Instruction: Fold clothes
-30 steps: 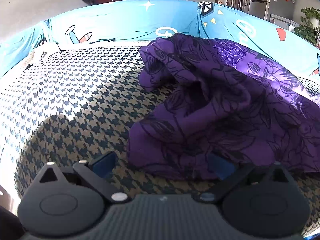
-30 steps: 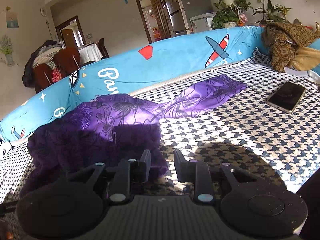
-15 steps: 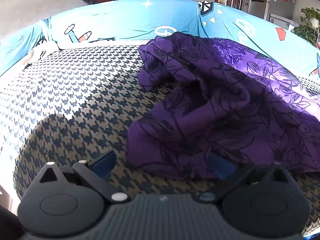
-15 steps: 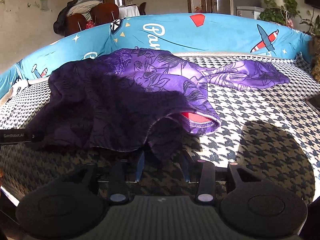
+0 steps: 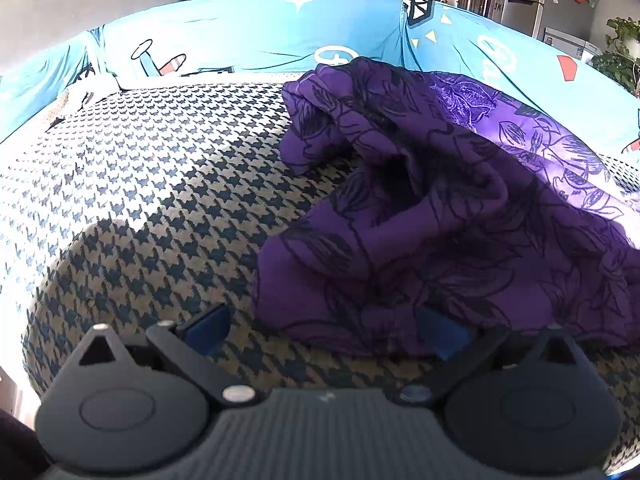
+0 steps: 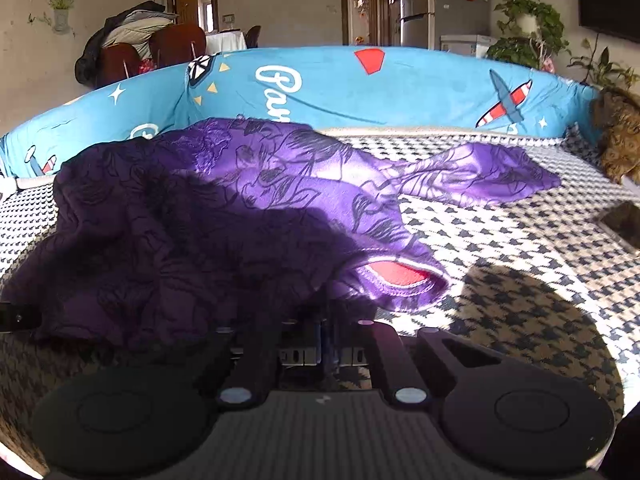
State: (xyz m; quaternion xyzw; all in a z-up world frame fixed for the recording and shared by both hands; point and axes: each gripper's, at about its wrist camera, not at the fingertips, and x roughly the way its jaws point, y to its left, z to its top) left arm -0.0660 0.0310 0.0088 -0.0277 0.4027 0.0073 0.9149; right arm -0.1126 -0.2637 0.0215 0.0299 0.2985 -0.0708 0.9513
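Note:
A purple garment (image 5: 440, 208) with a dark floral print lies crumpled on the houndstooth sofa seat (image 5: 160, 180). My left gripper (image 5: 324, 332) stands open at its near left corner. The left blue pad (image 5: 208, 328) rests over bare seat and the right pad (image 5: 440, 338) is half under the cloth. In the right wrist view the garment (image 6: 200, 232) shows a red-lined opening (image 6: 400, 274) and one sleeve (image 6: 480, 172) stretched to the right. My right gripper (image 6: 324, 328) is closing, and its jaws stand together, pinching the garment's near hem.
The blue printed backrest (image 6: 400, 88) runs along the far side of the seat. A dark phone (image 6: 624, 224) and a brown patterned cloth (image 6: 620, 140) lie at the far right. Bare houndstooth seat (image 6: 520, 260) spreads right of the garment.
My right gripper swung left and dipped to the garment's near hem, then shut on it. The left gripper has stayed put and open.

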